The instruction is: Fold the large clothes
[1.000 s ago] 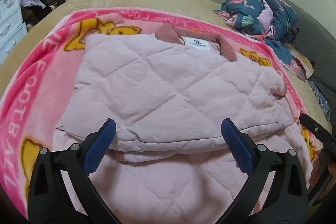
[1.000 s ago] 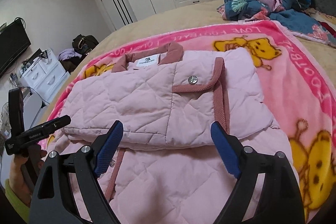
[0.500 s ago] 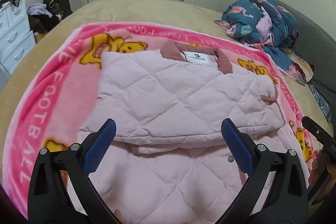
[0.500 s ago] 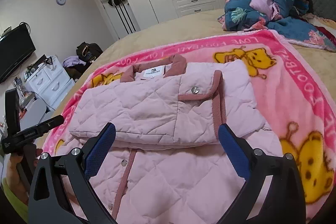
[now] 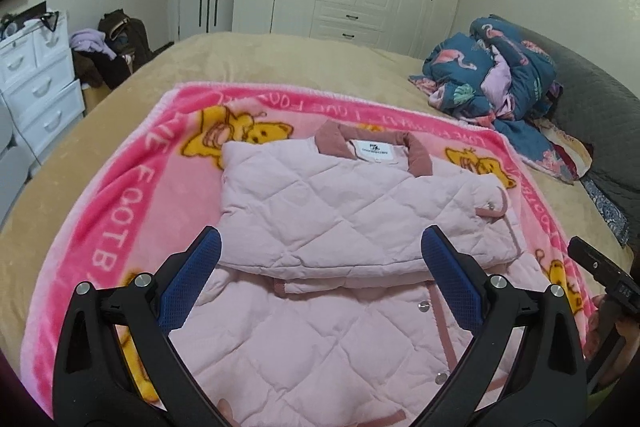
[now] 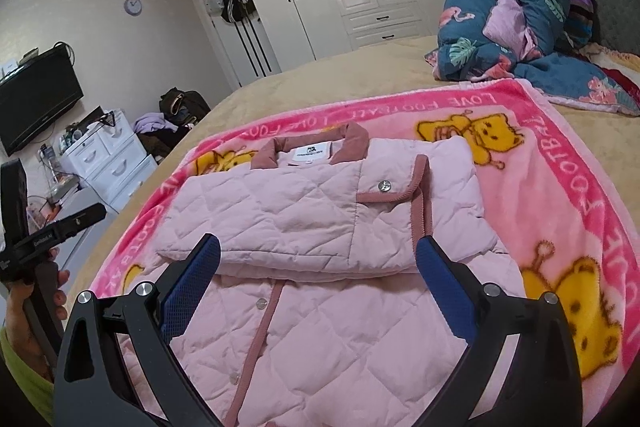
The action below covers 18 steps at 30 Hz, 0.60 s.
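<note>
Pink quilted jacket [image 5: 344,211] lying on the pink cartoon blanket [image 5: 120,211] spread mid-bed, collar [image 5: 372,143] toward the far edge by the wardrobe. Sleeves and sides already folded in over the chest, a neat rectangle stacked on the lower half that runs toward the near edge of the bed [image 5: 248,55]. Compared with a second ago, more blanket and bed visible around the garment and the fold sitting further from both cameras — both tools drawn up and back, nothing carried along. Taken to mean the last fold is laid and released; probably next comes the hem, to be brought up over the stack.

Left gripper [image 5: 320,279] hanging above the near part of the jacket, tilted downward, blue fingers [image 5: 192,283] spread wide with nothing between them. Right gripper [image 6: 318,279] in much the same pose — fingers apart, empty, clear of the cloth. Blue flamingo-print bedding [image 6: 520,27] heaped at the far right corner, well apart.
</note>
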Motion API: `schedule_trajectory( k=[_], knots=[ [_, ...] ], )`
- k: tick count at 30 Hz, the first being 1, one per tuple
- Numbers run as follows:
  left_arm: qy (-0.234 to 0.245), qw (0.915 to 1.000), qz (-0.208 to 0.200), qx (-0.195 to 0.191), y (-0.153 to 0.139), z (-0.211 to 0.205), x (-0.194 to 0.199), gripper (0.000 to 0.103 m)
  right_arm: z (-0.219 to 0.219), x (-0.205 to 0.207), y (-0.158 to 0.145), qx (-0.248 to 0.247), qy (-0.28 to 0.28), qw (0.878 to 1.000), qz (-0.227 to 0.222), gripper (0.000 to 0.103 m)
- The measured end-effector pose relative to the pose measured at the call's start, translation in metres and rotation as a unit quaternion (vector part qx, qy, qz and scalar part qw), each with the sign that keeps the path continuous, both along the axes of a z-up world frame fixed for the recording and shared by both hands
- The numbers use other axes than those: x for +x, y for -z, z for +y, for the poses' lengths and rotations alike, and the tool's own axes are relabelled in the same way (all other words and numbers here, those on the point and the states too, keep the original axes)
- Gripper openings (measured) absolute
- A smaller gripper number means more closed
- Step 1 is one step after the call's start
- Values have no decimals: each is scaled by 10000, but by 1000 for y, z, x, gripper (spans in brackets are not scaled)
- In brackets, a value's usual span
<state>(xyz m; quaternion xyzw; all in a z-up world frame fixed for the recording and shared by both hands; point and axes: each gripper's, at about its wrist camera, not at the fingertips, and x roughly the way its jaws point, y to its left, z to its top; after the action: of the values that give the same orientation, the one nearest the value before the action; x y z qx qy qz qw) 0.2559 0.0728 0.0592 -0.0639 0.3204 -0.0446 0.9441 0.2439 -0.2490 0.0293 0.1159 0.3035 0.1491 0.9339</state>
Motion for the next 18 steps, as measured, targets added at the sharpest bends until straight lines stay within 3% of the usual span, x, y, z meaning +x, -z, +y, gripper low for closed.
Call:
schedule_trajectory(
  k=[6, 11, 18],
  knots=[
    [-173, 9993, -135, 316, -8, 1, -22, 94, 0, -17, -10, -62, -83, 9999, -111, 98],
    [-64, 9992, -387, 104, -23, 0, -37, 94, -4, -29, -18, -64, -95, 9998, -164, 98],
    [-18, 9983, -561, 136, -34, -12, -54, 94, -11, -45, -33, -134, -94, 9995, -279, 98]
  ],
)
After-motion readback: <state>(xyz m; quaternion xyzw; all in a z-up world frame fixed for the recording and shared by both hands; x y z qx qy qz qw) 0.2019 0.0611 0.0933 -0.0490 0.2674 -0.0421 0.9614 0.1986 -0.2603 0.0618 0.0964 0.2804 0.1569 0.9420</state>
